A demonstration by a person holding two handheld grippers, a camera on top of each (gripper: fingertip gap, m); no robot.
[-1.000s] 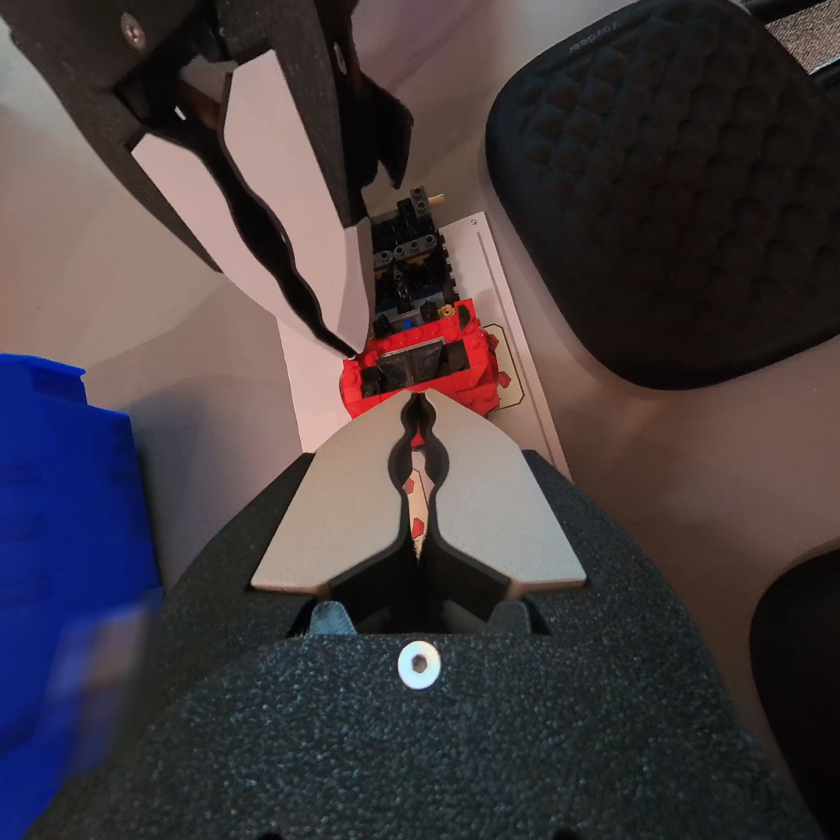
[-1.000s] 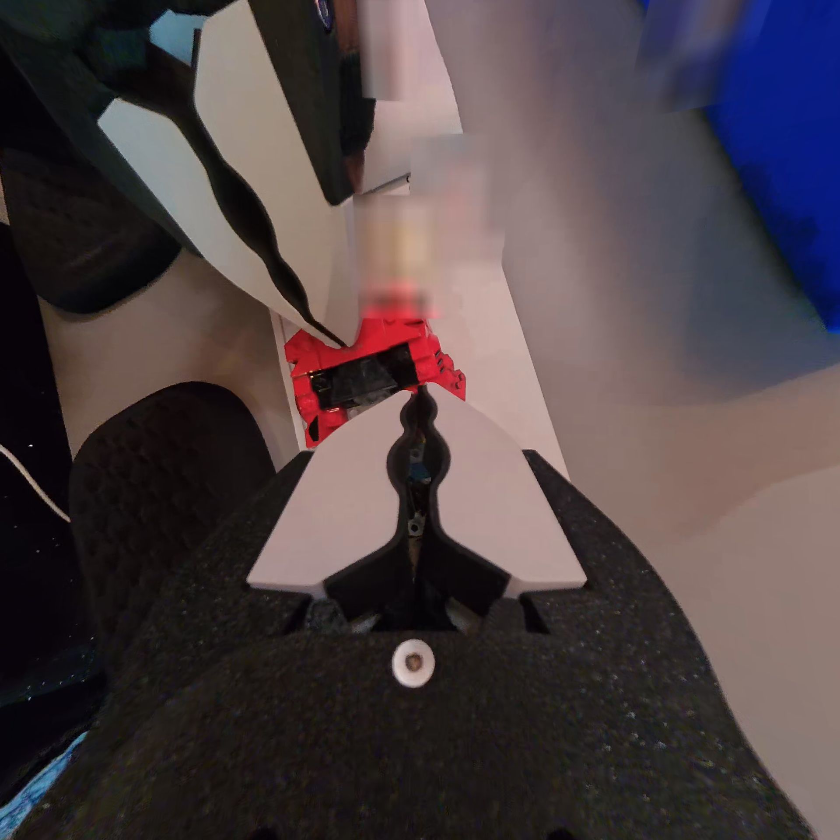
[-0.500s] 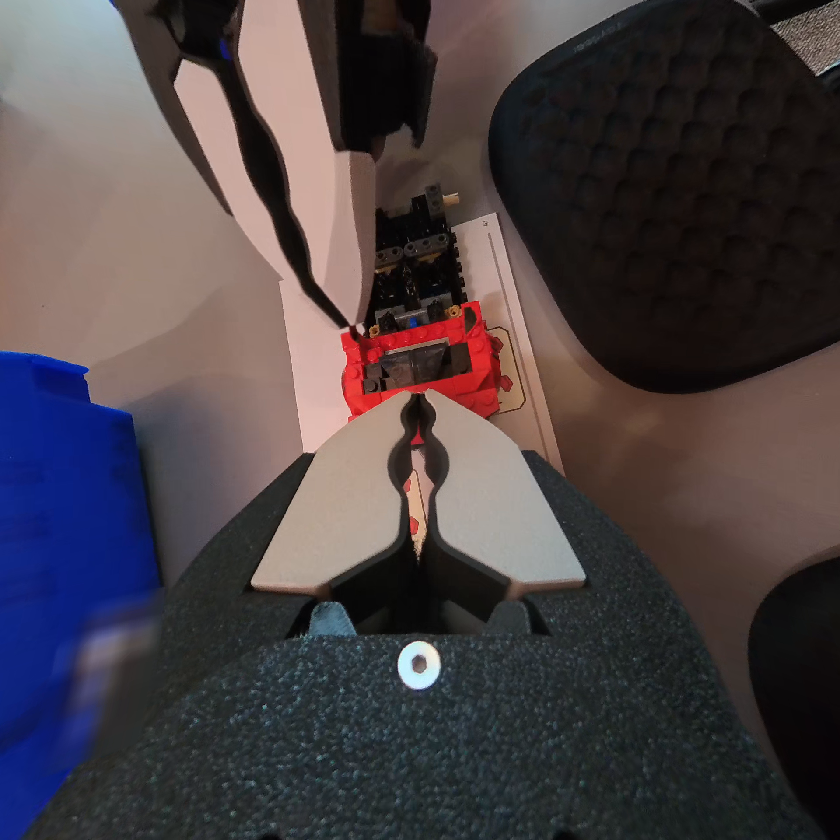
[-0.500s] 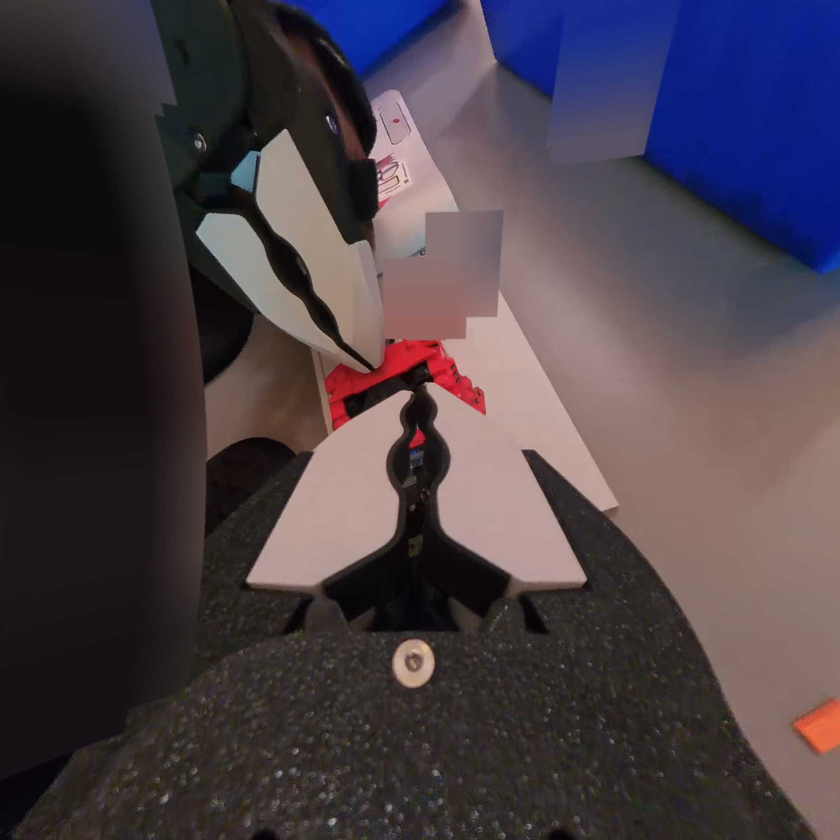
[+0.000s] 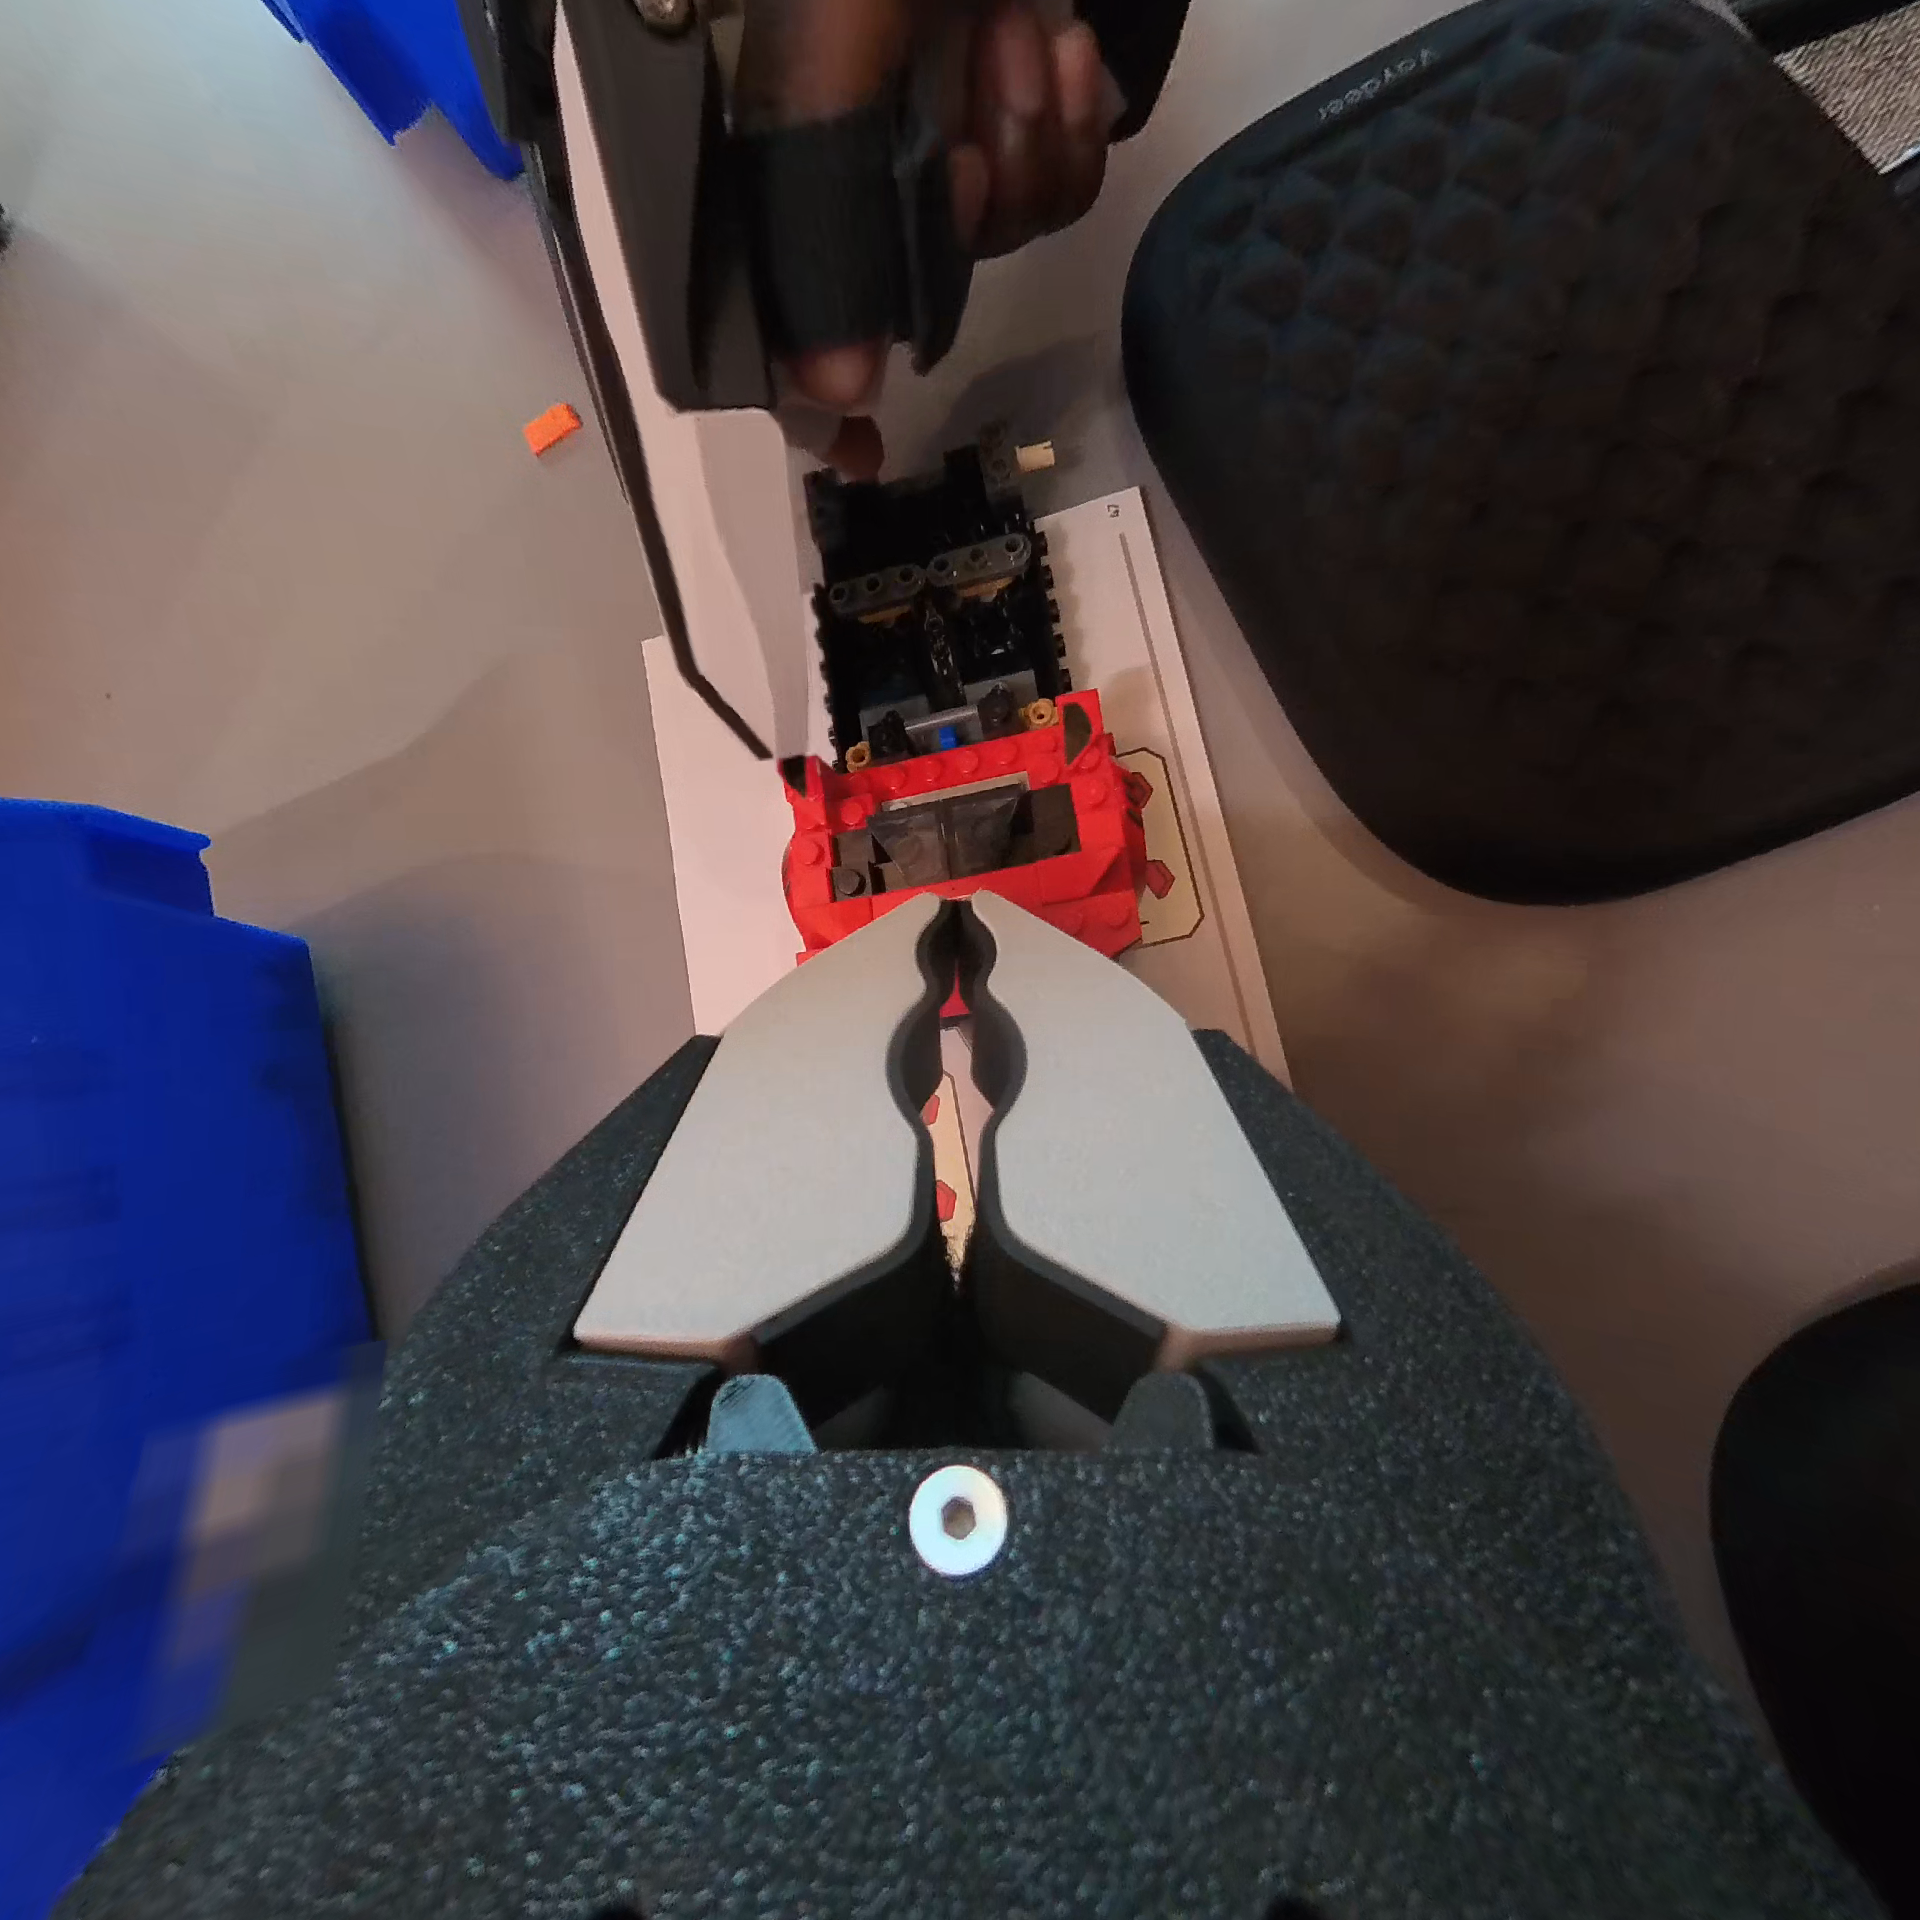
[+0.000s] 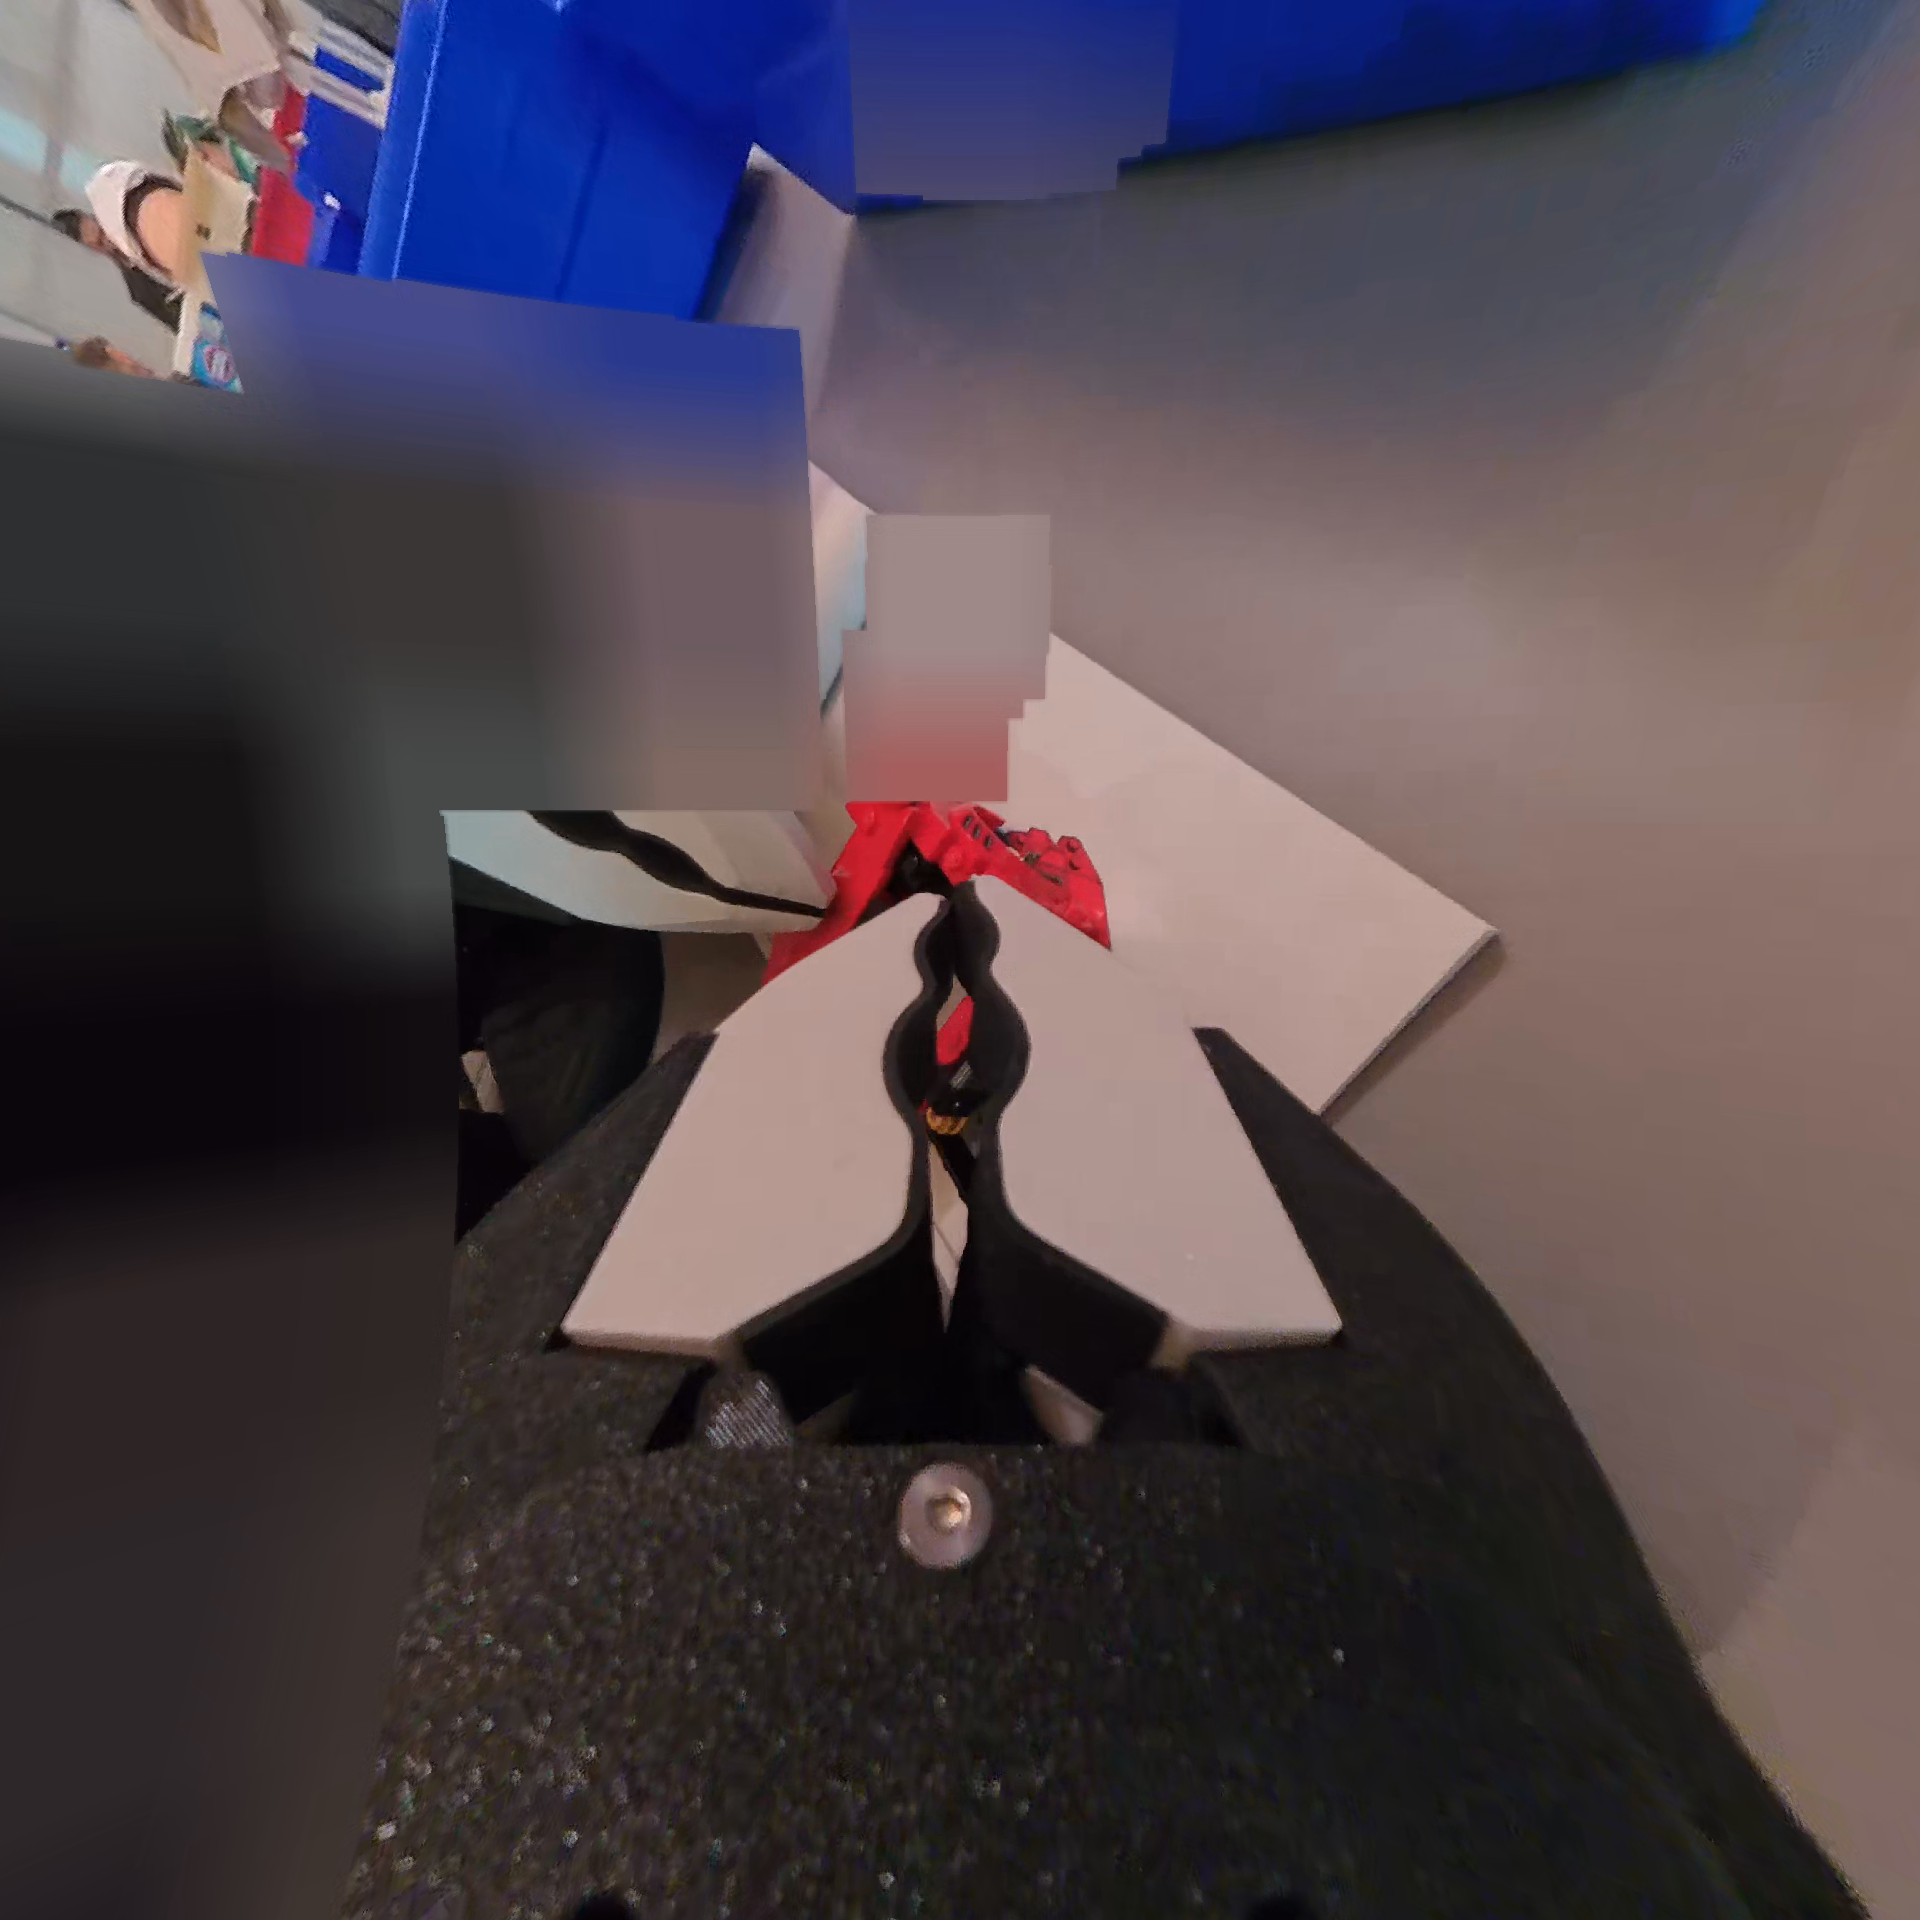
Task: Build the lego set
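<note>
Left claw first: its two grey fingers are drawn together, tips almost touching, with only a thin wavy slit between them. Those tips sit right at the near red edge of the lego model, and whether they pinch that edge or merely press against it, I cannot tell. The model is a red block with dark grey slopes set into its top, and a long black studded section runs away from it toward the far end. It rests on a white instruction sheet spread on the pale surface.

Over to the right claw, coming in from above in the left wrist view: its fingers are closed to a sliver, and the tip meets the far left corner of the red block. A hand wraps the handle above. In the right wrist view, the right claw shows the same narrow slit, with the red bricks just beyond its tips.

Farther out, a small orange brick lies alone on the surface, left of the sheet. A blue bin stands at the left, and a black quilted cushion lies to the right, beside the sheet.
</note>
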